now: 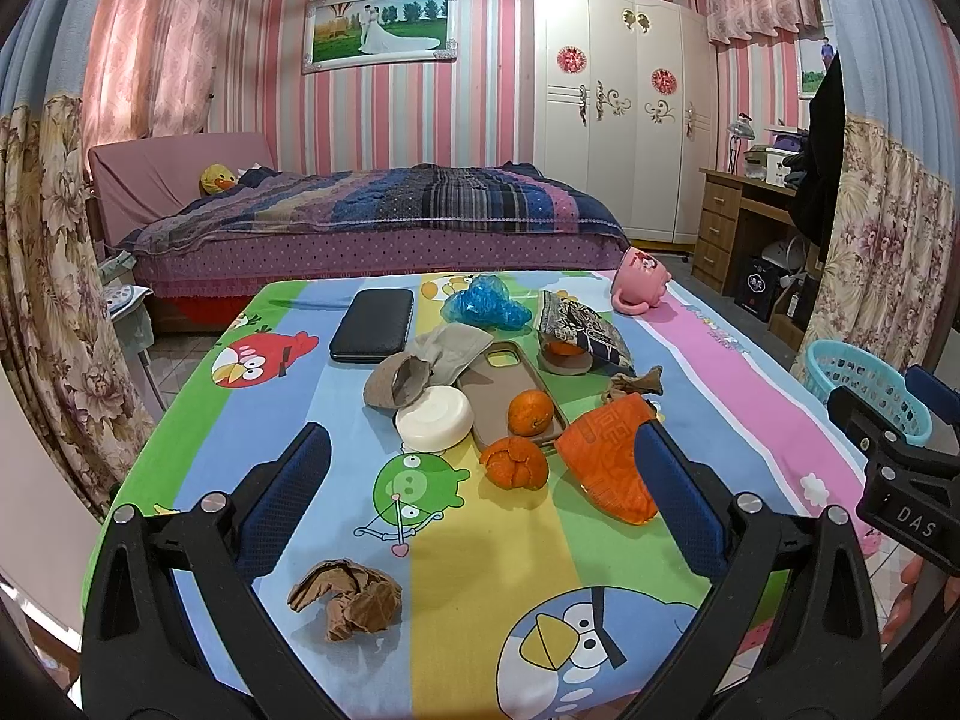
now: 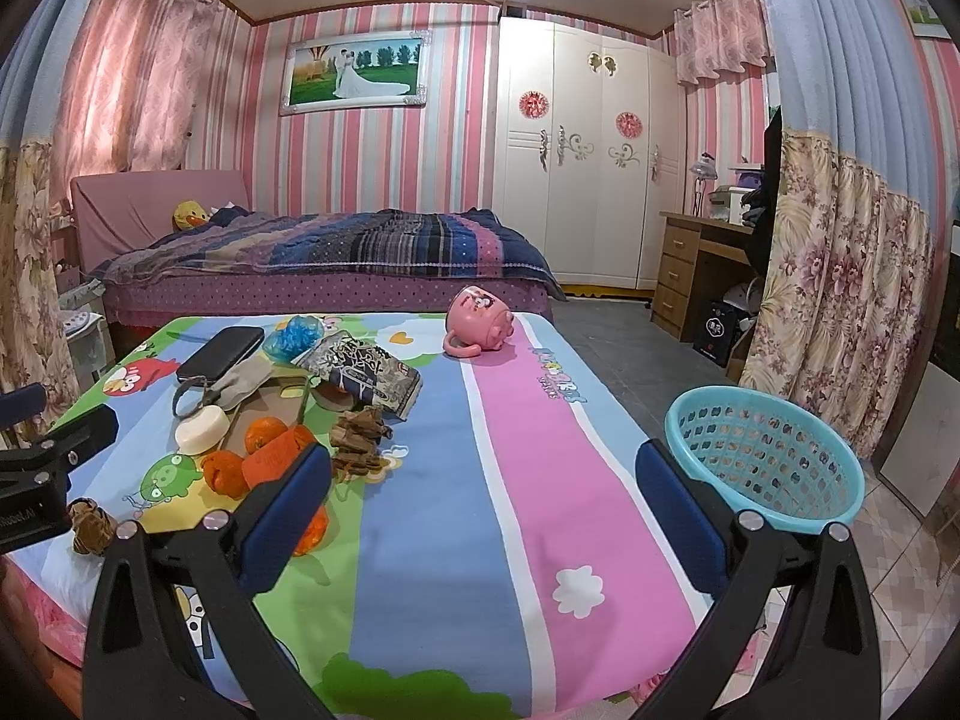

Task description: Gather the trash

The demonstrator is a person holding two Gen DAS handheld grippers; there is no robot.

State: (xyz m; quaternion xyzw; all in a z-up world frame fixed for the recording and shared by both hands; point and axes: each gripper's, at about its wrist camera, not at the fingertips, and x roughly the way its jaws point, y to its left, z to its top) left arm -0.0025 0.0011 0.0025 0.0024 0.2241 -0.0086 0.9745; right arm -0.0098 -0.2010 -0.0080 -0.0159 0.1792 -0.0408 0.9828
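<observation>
- Closest to the left wrist lens, the left gripper [image 1: 480, 510] is held wide open over the cartoon-bird tablecloth [image 1: 480, 618], nothing between its blue pads.
- Just inside its left finger, a crumpled brown paper wad [image 1: 345, 600] is seen lying on the cloth by itself.
- Further in, a pile of stuff is clustered mid-table: a peeled-looking orange peel [image 1: 515, 463], a whole mandarin [image 1: 530, 412] sat on a beige phone case [image 1: 510, 396], a white round soap-like puck [image 1: 433, 426], and a torn cardboard tube [image 1: 397, 383].
- An orange wrapper [image 1: 606, 462] is partly hidden behind the right finger of that gripper.
- Behind those, a blue plastic bag [image 1: 486, 303], a black wallet-type case [image 1: 372, 324] and a patterned snack bag [image 1: 585, 330] are spotted; a pink mug [image 1: 641, 290] is tipped on its side at the far edge.
- In the right wrist view the right gripper [image 2: 483, 510] is also spread wide and empty, hovering over the pink and blue stripes.
- The turquoise basket [image 2: 765, 456] is parked at the table's right edge, just beside the right finger, and looks empty.
- Another brown paper scrap [image 2: 359, 435] is seen near the snack bag.
</observation>
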